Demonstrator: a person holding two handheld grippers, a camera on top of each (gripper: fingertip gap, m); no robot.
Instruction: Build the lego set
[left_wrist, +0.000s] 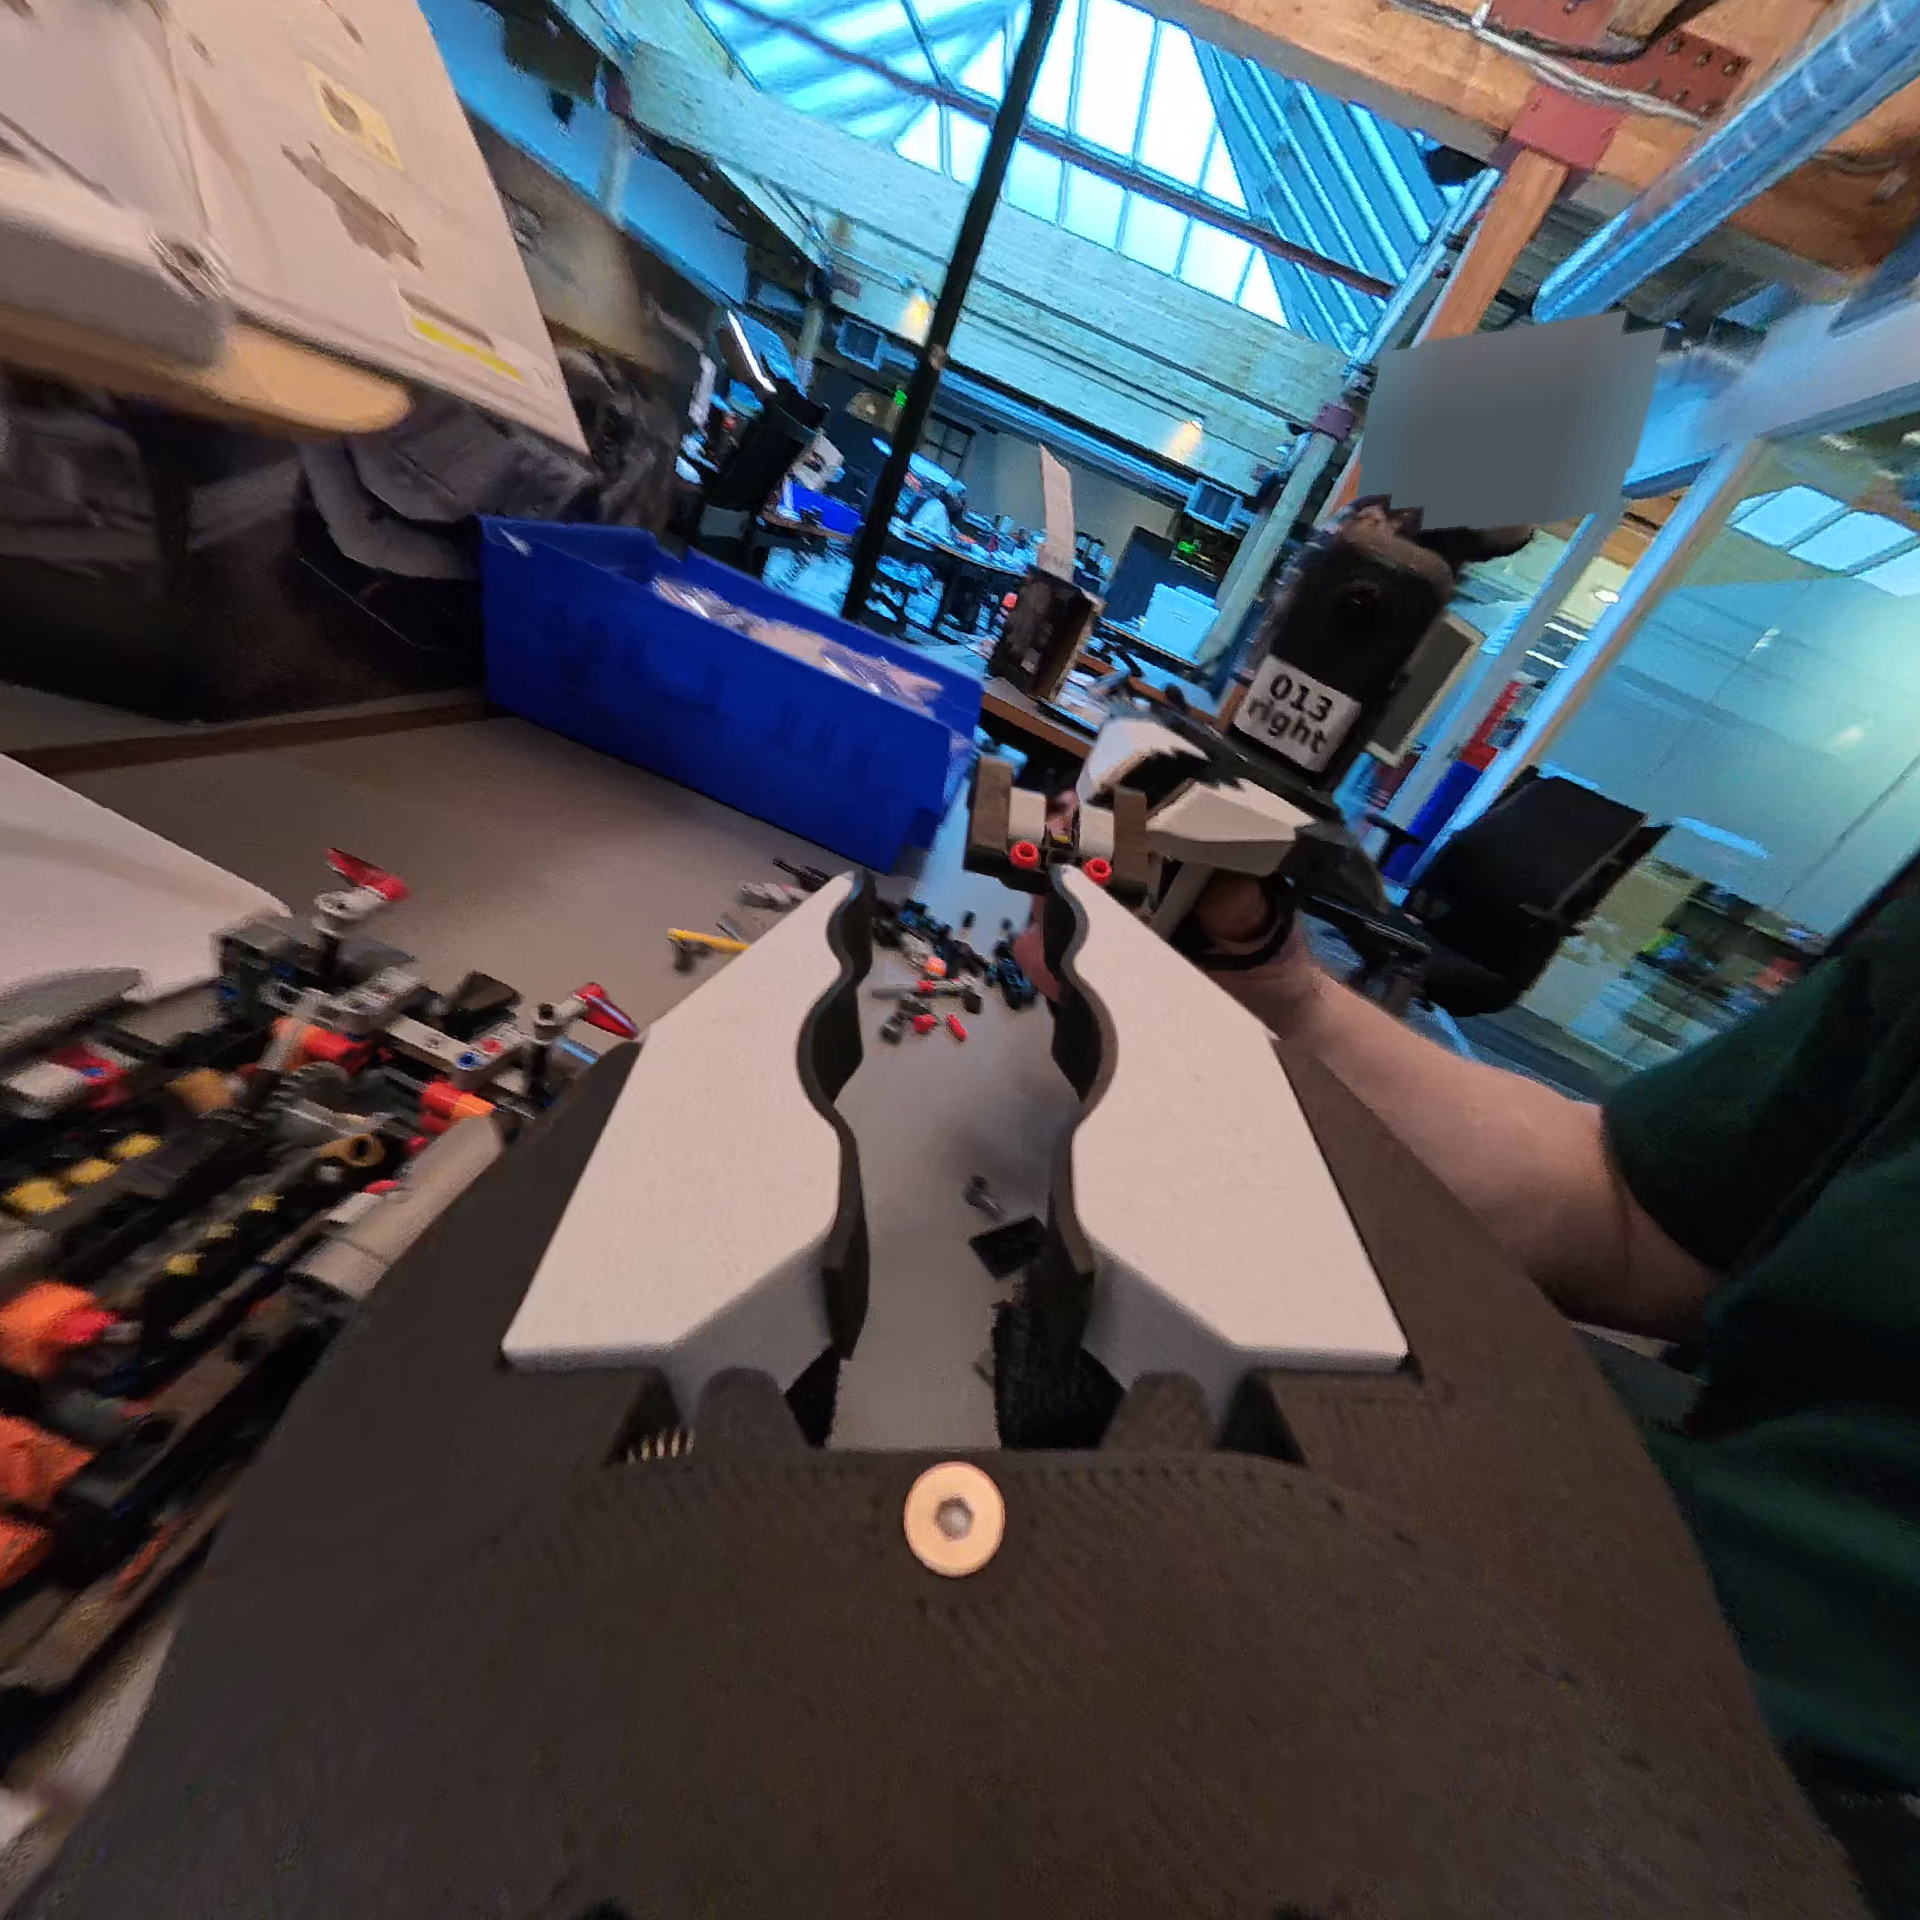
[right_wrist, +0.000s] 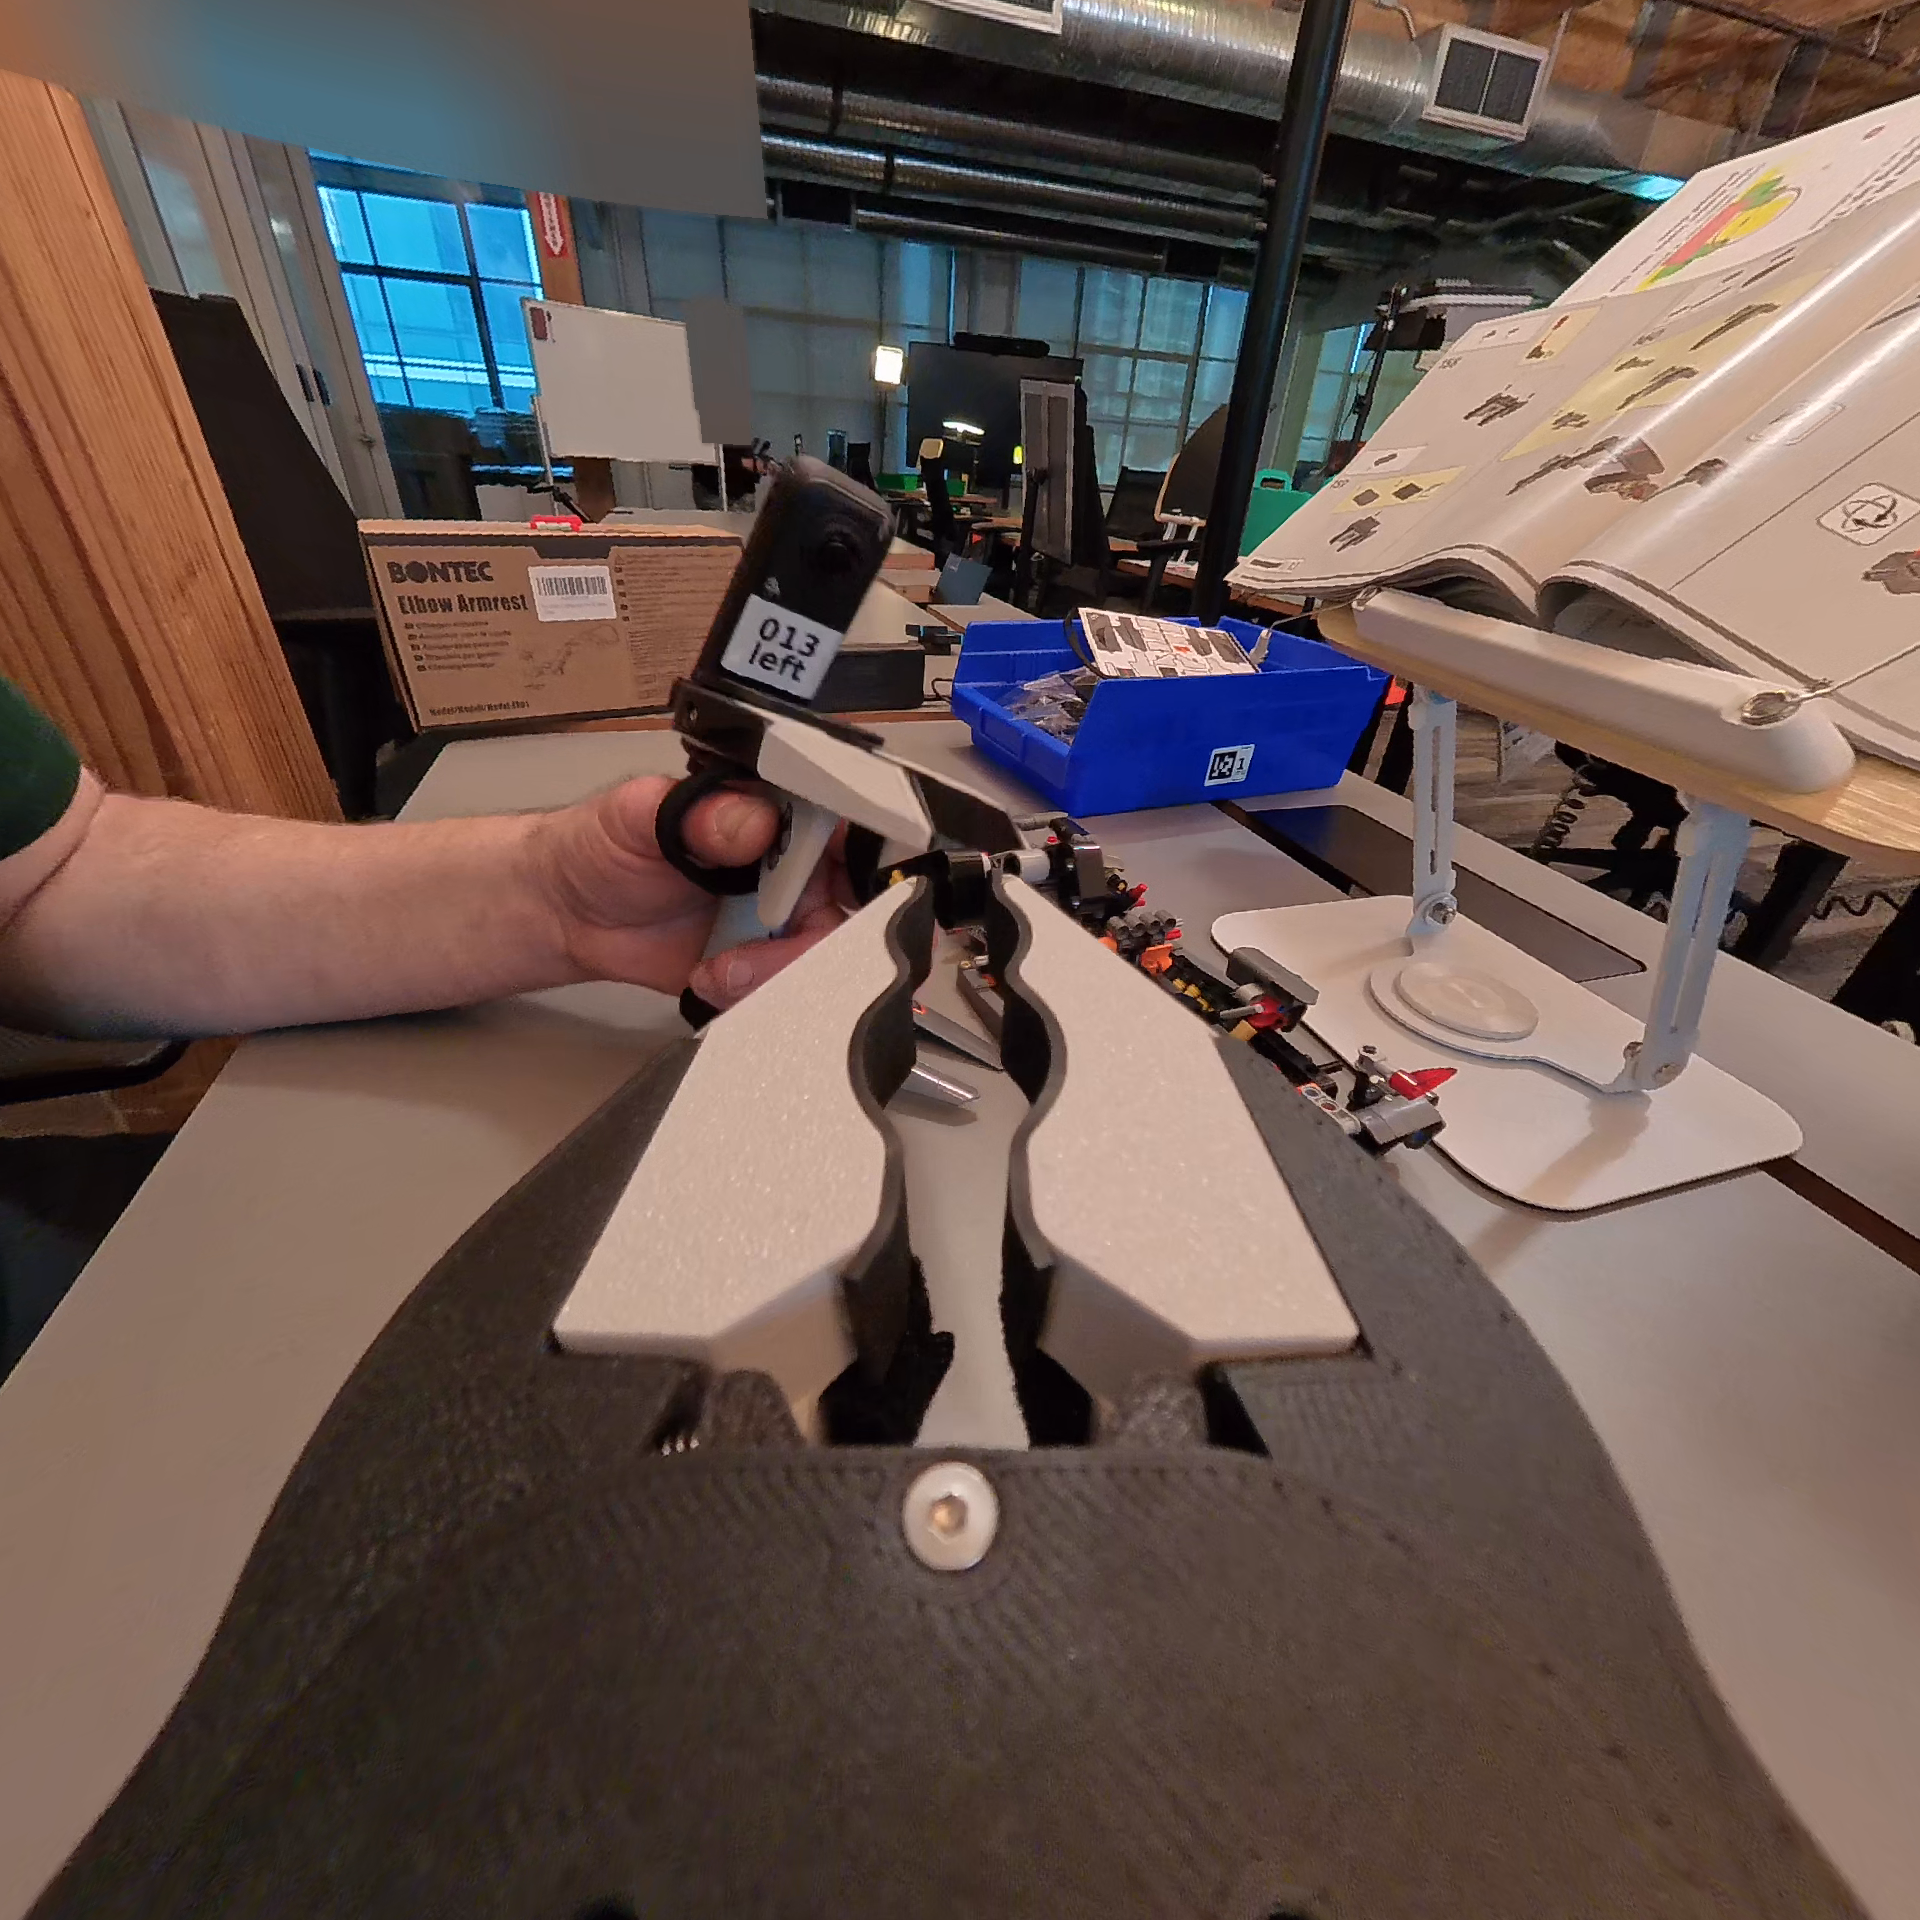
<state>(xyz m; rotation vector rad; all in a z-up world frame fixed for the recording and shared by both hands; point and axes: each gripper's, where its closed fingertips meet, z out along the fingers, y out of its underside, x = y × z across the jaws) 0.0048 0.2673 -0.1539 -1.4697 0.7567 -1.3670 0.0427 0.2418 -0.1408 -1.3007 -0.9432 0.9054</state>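
Pinching small lego sub-assembly (left_wrist: 1055, 847) above table (left_wrist: 540, 831) in clenched right hand-held gripper (right_wrist: 961, 894), with left hand-held gripper (left_wrist: 961, 899) released just beside it; probably light, rigid, pops apart, so grip beams, not red pins (left_wrist: 1023, 852); beyond: tagged gripper camera (left_wrist: 1294, 717), stickered blue bin (right_wrist: 1143, 748), printed cardboard box (right_wrist: 520, 623), wording skipped.

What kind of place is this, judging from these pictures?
Probably a shared workshop or open office: rows of desks and chairs stand behind the table, exposed ducts run overhead, and a blue parts bin sits beside an instruction book.
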